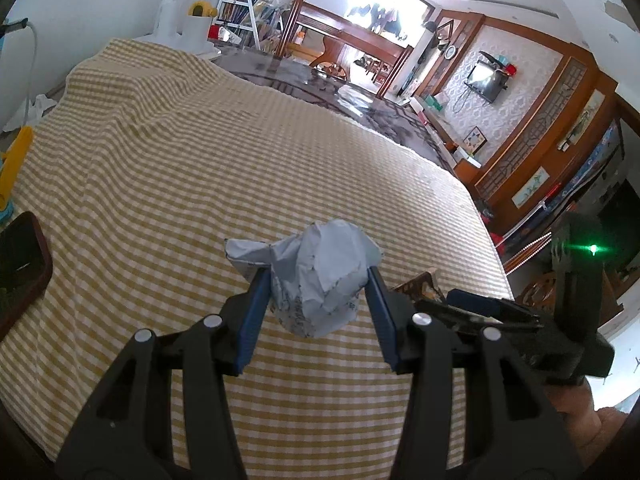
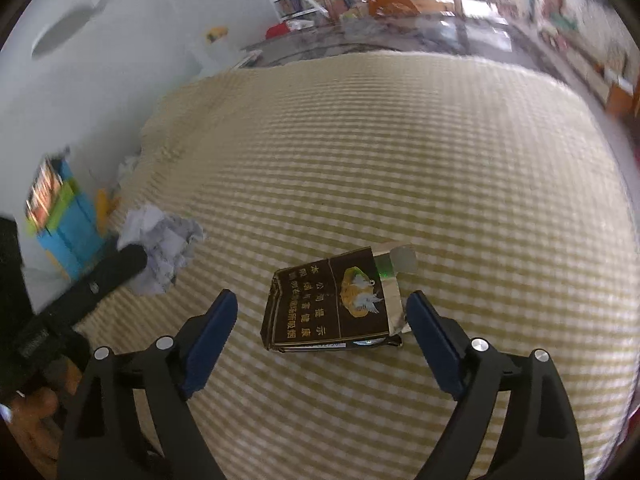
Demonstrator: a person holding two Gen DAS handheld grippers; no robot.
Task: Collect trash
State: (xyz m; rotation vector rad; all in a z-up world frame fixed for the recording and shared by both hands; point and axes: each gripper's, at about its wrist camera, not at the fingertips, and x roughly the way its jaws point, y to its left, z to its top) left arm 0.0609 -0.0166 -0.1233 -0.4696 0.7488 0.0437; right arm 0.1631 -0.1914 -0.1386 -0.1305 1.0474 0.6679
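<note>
A: Yellow-and-white checked cloth (image 1: 200,160) covers the work surface; beyond its far edge we see a dark glossy tabletop (image 1: 304,76), and behind that a stepladder (image 1: 240,4) against the wall and a wall-mounted screen (image 1: 486,80).

B: Confirm the left gripper (image 1: 316,276).

A: We read its blue pads pinching a crumpled ball of paper (image 1: 320,276), one pad on each side. The ball sits between the fingertips, over the cloth; whether it touches the cloth we cannot tell.

B: And the right gripper (image 2: 320,308)?

A: Its jaws stand spread wide. A dark cigarette pack (image 2: 336,304) lies flat on the cloth between them, top flap open with silver foil showing. The right pad is just beside the foil edge; the left pad is clear of the pack. We see no pressure on it.

B: Relative positions?

A: From the right wrist view, the paper ball and the left gripper's black finger appear at the left, near the table edge. From the left wrist view, the right gripper's body shows at the right, just beside a corner of the pack. A dark phone-like slab (image 1: 22,264) lies at the left edge of the cloth.
</note>
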